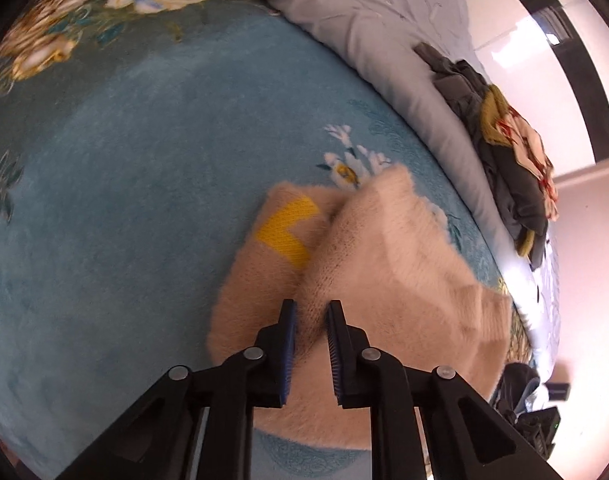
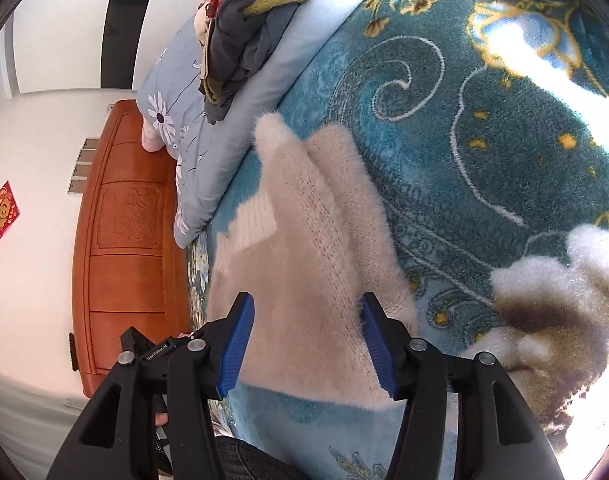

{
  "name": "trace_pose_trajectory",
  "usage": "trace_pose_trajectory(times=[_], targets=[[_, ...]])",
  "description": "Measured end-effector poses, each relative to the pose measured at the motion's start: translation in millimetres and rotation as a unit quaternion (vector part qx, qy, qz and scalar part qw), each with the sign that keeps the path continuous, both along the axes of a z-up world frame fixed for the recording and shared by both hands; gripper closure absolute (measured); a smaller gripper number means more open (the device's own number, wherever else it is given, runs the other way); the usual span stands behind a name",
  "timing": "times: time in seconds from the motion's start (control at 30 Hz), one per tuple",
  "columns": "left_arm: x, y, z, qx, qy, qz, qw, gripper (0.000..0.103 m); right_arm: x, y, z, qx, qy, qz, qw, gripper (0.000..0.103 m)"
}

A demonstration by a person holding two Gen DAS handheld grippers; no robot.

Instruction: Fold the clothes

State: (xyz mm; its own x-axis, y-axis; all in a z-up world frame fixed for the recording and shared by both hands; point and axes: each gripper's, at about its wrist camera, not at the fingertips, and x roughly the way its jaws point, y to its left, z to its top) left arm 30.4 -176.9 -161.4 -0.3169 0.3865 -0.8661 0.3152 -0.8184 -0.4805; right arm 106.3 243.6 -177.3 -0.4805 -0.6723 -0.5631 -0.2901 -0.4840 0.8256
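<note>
Teal plush blanket [image 1: 124, 200] with floral and scroll patterning covers the bed and fills most of what both your cameras see. Along its far edge lies a pale grey-blue quilt [image 1: 364, 40], and on that quilt sits a heap of dark and olive clothes [image 1: 504, 152] with a red-and-cream printed piece among them. In the right wrist view an orange wooden headboard [image 2: 124, 240] stands at the left, beyond the quilt. Your fuzzy beige sweater [image 1: 384, 260] lies on the blanket close in front of both grippers, partly folded over itself, with a yellow chevron patch [image 1: 288, 228] showing on the left portion in the left wrist view. A separate fluffy cream-and-brown item [image 2: 564, 312] lies on the blanket at the right of the right wrist view, apart from the sweater. Your left hand-held gripper [image 1: 310, 312] has its jaws narrowed, pinching a raised ridge of the sweater between the blue pads. Your right hand-held gripper [image 2: 306, 308] is spread wide, its fingers straddling the sweater's near part without closing on it.
</note>
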Motion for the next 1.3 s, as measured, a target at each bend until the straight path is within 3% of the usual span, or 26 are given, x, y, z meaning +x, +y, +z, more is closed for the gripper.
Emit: trace_pose_trajectory(times=[0.13, 0.33, 0.4, 0.43, 0.47, 0.67, 0.8, 1.13, 1.2, 1.3], targets=[[0.7, -5.1, -2.5, -0.023, -0.014, 0.024, 0.9993, 0.087, -0.2, -0.7, -1.2, 0.003, -0.001, 0.003, 1.000, 0.046], [-1.2, 8.0, -0.6, -0.079, -0.012, 0.002, 0.9968, 0.082, 0.5, -4.6, 2.7, 0.034, 0.004, 0.008, 0.999, 0.046], [-1.5, 6.2, -2.8, -0.085, -0.017, 0.008, 0.9962, 0.066, 0.6, -6.6, 5.1, 0.056, 0.007, 0.013, 0.998, 0.046], [-1.6, 4.4, -4.9, -0.090, -0.022, 0.014, 0.9956, 0.048, 0.3, -7.6, 5.8, 0.073, 0.007, 0.016, 0.997, 0.045], [-4.5, -0.5, -8.5, -0.086, -0.028, 0.021, 0.9957, 0.041, -0.4, -8.9, 5.5, 0.088, 0.007, 0.020, 0.996, 0.043], [-5.9, -24.9, -36.3, 0.021, -0.051, 0.069, 0.9960, 0.035, -1.9, -11.1, -5.5, 0.104, 0.003, 0.027, 0.994, 0.041], [-6.8, -27.2, -43.8, 0.048, -0.052, 0.075, 0.9946, 0.032, -8.8, -10.4, -12.7, 0.094, 0.004, 0.017, 0.995, 0.041], [-12.4, -15.5, -45.6, 0.056, -0.038, 0.033, 0.9972, 0.031, -35.0, -8.6, -37.4, 0.031, -0.009, -0.003, 0.999, 0.038], [-12.0, -9.9, -43.0, 0.048, -0.035, 0.021, 0.9980, 0.033, -39.3, -8.6, -39.5, 0.022, -0.010, -0.007, 1.000, 0.038], [-9.1, -7.6, -37.6, 0.041, -0.028, 0.015, 0.9986, 0.044, -45.0, -12.2, -38.3, 0.024, -0.014, -0.004, 1.000, 0.038]])
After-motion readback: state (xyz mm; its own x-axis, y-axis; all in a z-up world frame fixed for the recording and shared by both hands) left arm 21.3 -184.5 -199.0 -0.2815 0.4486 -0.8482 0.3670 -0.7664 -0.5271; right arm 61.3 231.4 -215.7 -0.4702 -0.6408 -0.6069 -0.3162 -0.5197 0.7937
